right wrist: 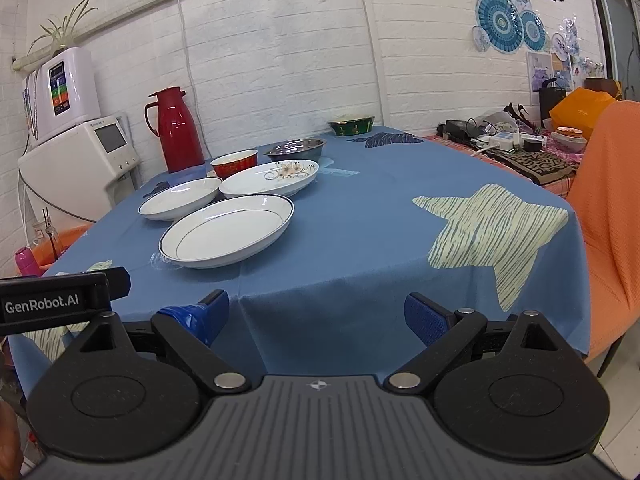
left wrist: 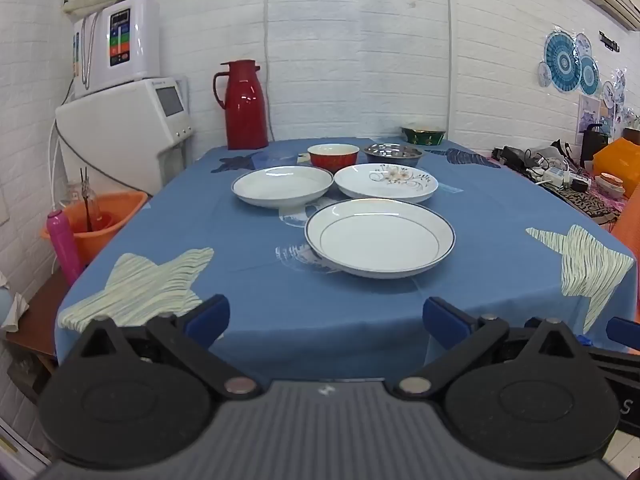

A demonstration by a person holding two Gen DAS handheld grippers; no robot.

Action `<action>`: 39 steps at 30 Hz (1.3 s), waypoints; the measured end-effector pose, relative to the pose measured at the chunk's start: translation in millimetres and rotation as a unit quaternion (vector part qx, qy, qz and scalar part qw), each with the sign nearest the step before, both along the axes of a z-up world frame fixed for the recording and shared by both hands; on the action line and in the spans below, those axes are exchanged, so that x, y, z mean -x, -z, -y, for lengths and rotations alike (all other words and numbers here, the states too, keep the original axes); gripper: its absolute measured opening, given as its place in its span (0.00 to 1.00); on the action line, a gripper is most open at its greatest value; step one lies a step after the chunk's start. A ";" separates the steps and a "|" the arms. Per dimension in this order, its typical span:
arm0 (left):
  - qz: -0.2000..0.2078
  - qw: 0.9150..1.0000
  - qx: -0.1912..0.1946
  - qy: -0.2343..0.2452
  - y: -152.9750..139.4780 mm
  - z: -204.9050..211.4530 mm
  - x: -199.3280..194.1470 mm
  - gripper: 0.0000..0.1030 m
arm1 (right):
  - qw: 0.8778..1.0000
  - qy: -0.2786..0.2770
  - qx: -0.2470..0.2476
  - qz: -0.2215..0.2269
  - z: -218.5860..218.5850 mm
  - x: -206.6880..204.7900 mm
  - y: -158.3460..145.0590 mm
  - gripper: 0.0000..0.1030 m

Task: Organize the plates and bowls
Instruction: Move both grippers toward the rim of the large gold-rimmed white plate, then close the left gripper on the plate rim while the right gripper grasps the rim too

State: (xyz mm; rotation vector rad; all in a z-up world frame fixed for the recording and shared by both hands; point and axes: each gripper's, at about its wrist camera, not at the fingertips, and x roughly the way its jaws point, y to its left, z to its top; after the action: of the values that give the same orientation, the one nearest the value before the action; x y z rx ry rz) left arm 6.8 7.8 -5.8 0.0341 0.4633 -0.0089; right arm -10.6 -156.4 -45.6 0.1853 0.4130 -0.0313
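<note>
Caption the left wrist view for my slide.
Open left gripper faces three white plates and three bowls on blue tablecloth.

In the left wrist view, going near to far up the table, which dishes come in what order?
Blue-rimmed plate → floral plate → red bowl → green bowl. The plain white plate and steel bowl sit level with others, so they are left out.

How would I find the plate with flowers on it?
Look at the blue tablecloth with pale stars. Three white plates sit together; the flowered plate is the far right one, before the metal bowl. Only it has a brown flower pattern inside.
</note>
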 end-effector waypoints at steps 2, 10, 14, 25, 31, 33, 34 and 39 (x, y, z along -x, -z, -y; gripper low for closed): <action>0.000 1.000 -0.001 0.000 0.3 -0.3 -0.1 1.00 | 1.000 -0.001 0.000 0.002 1.2 1.0 -1.0 0.80; -0.008 1.000 0.008 0.002 -0.4 -3.5 -3.5 1.00 | 1.000 -0.006 0.004 -0.005 -1.2 -4.1 3.1 0.80; -0.016 1.000 0.007 0.002 -2.8 -6.6 -17.6 1.00 | 1.000 -0.009 -0.002 -0.015 1.6 -7.5 5.6 0.80; -0.081 0.996 0.035 0.013 -15.5 -33.3 -103.8 1.00 | 0.996 -0.081 -0.034 0.017 20.2 -70.7 -26.5 0.80; -0.124 0.991 0.042 0.006 -15.2 -43.9 -160.8 1.00 | 0.994 -0.091 -0.052 -0.042 19.9 -148.3 -41.4 0.80; -0.143 0.989 0.047 0.007 -9.9 -44.9 -178.9 1.00 | 0.992 -0.096 -0.034 -0.072 14.7 -167.0 -33.9 0.80; -0.152 0.987 0.048 0.008 -6.7 -44.8 -186.8 1.00 | 0.990 -0.101 -0.034 -0.093 14.2 -175.9 -27.7 0.80; -0.188 0.980 0.058 0.022 6.9 -44.8 -216.4 1.00 | 0.984 -0.116 -0.019 -0.133 5.8 -198.1 -16.0 0.80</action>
State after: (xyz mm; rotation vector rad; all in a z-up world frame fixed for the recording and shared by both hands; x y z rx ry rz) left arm 223.1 52.5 -12.7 -0.0732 0.8389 -0.0869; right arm 187.5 -162.2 -29.6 0.1696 0.6996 0.1820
